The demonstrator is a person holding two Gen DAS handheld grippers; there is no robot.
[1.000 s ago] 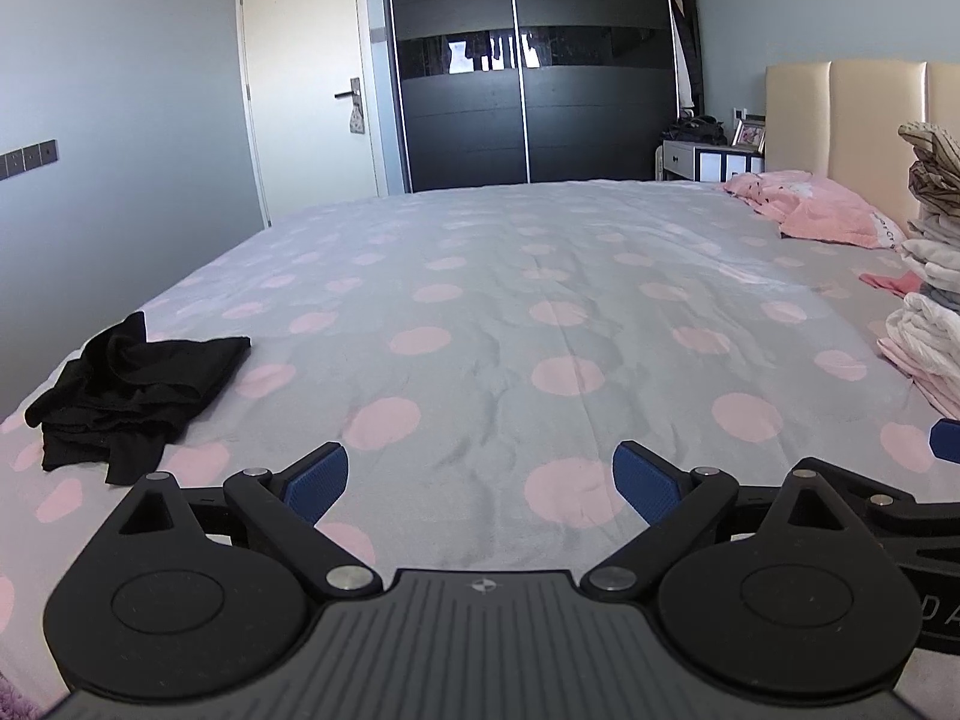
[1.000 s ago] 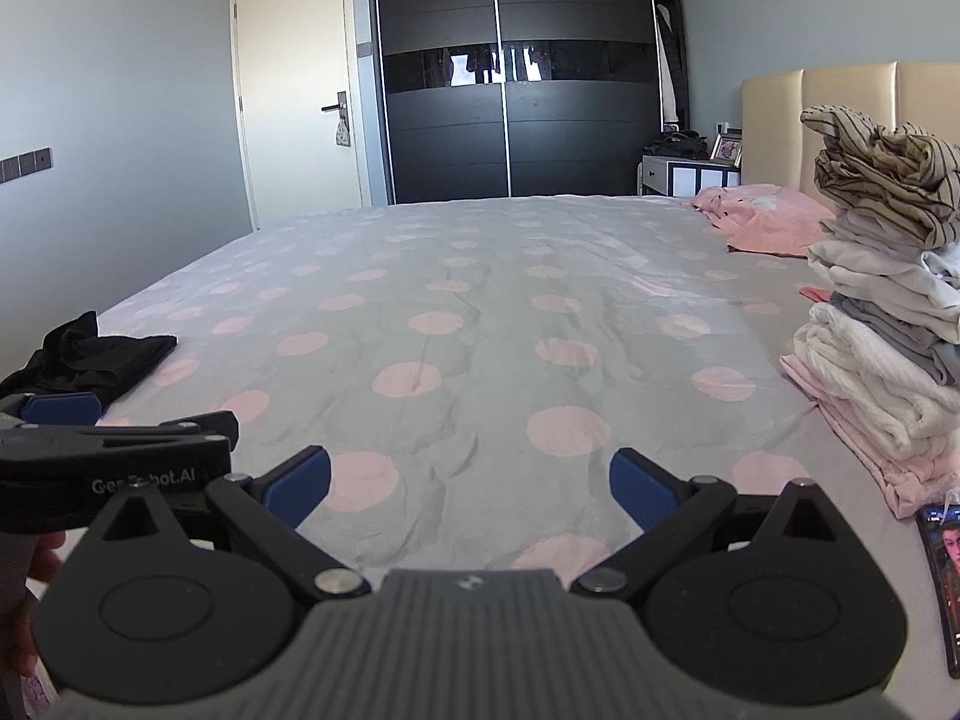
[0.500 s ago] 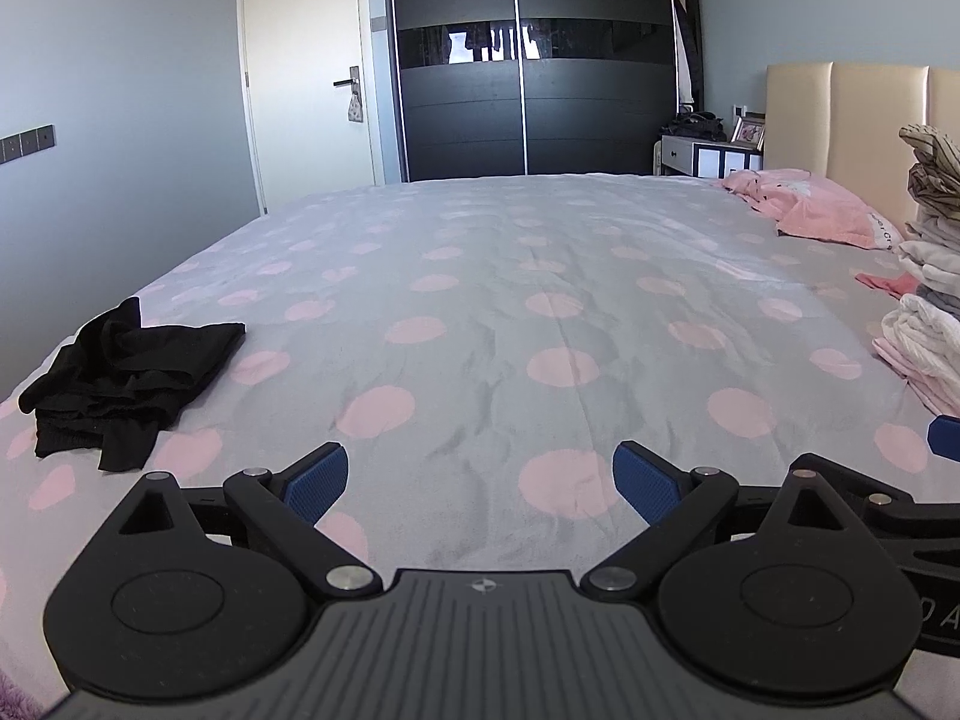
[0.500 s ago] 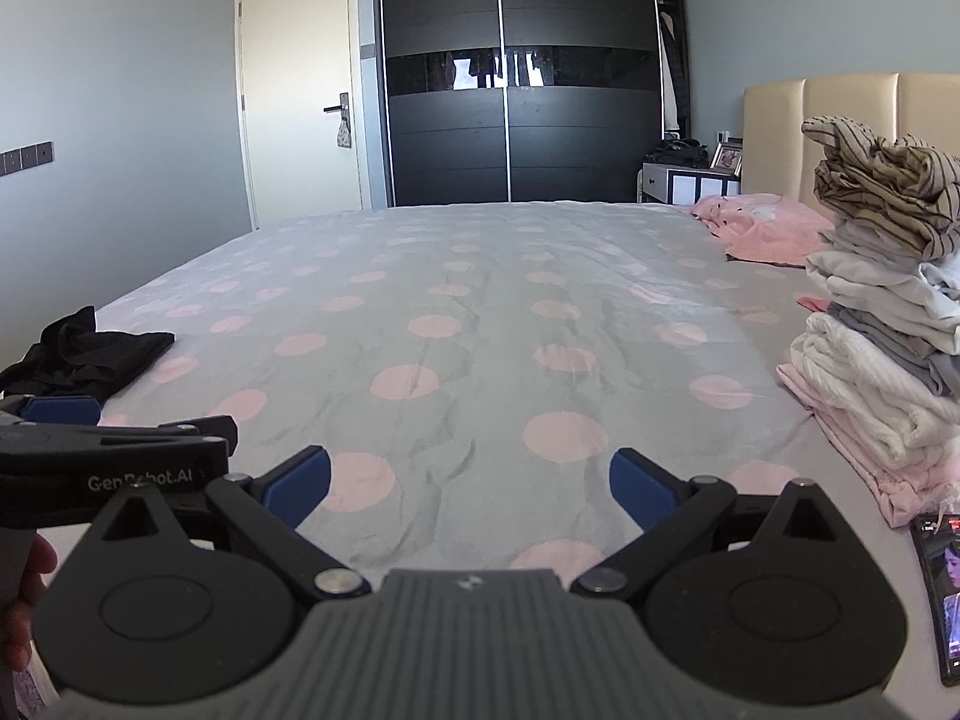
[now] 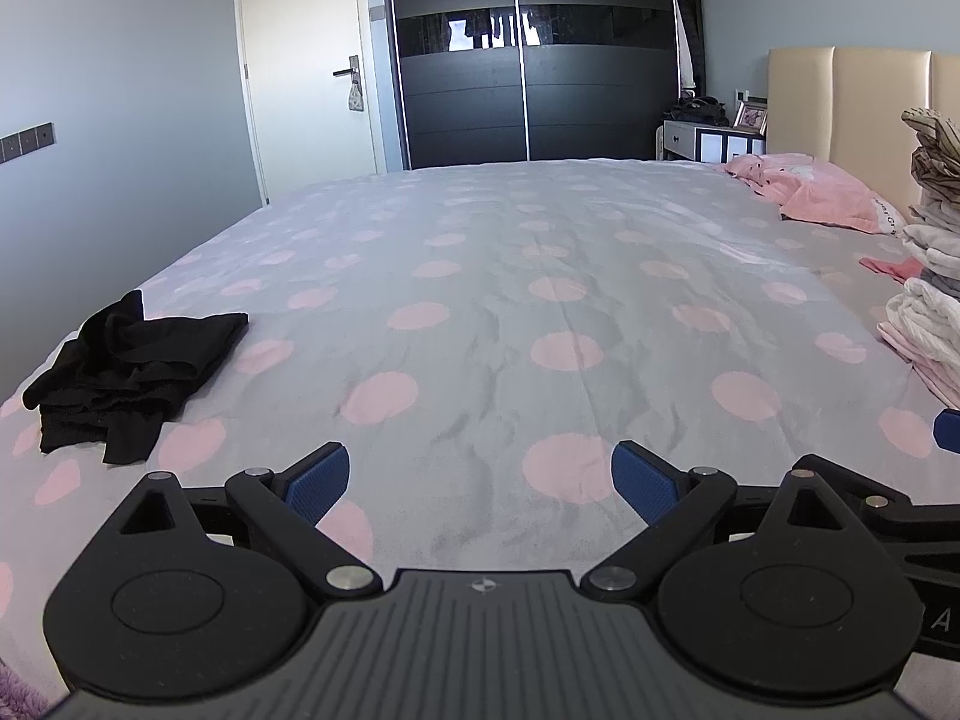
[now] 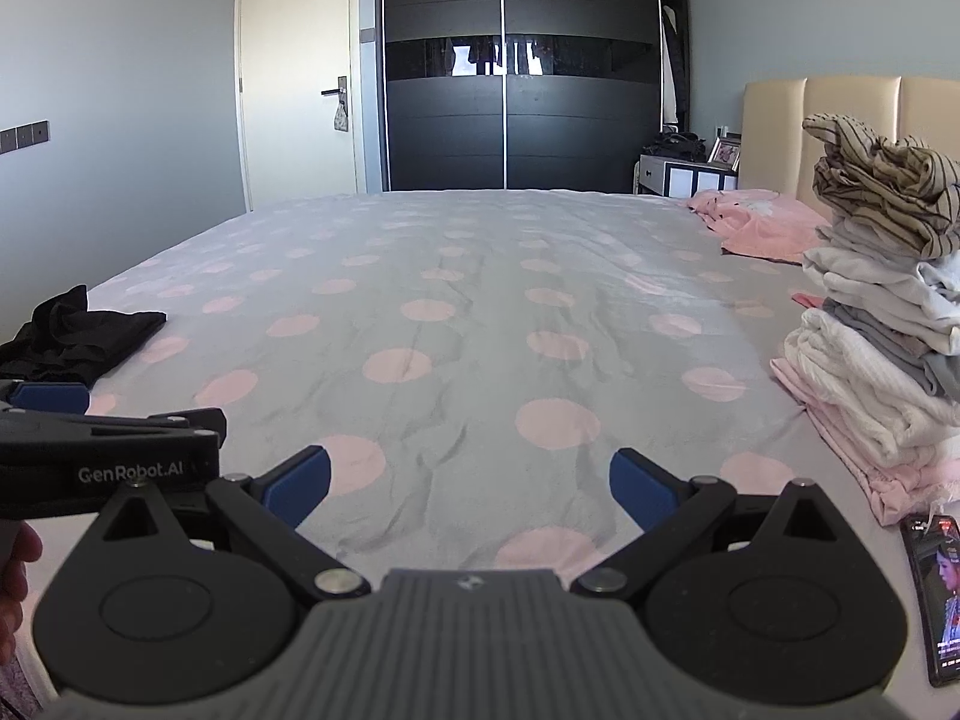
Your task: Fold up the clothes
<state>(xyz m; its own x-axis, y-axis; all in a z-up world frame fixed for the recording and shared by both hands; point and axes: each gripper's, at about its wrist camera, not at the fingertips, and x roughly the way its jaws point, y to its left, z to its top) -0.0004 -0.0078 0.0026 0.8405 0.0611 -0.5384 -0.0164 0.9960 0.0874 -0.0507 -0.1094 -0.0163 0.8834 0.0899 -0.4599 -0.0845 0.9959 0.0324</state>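
Observation:
A crumpled black garment (image 5: 135,363) lies on the bed's left side; it also shows in the right wrist view (image 6: 72,339). A tall stack of clothes (image 6: 882,324) stands at the right, partly seen in the left wrist view (image 5: 930,276). My left gripper (image 5: 480,480) is open and empty above the near edge of the bed, right of the black garment. My right gripper (image 6: 471,489) is open and empty beside it, left of the stack.
The bed has a grey sheet with pink dots (image 5: 510,300). A pink pillow (image 5: 816,195) lies by the beige headboard (image 6: 840,120). A phone (image 6: 939,588) lies at the near right. A dark wardrobe (image 6: 516,60) and a door (image 6: 300,72) stand behind.
Both grippers have tilted slightly upward, so the bed sits lower in both views. Both stay open and empty. The clothes have not moved.

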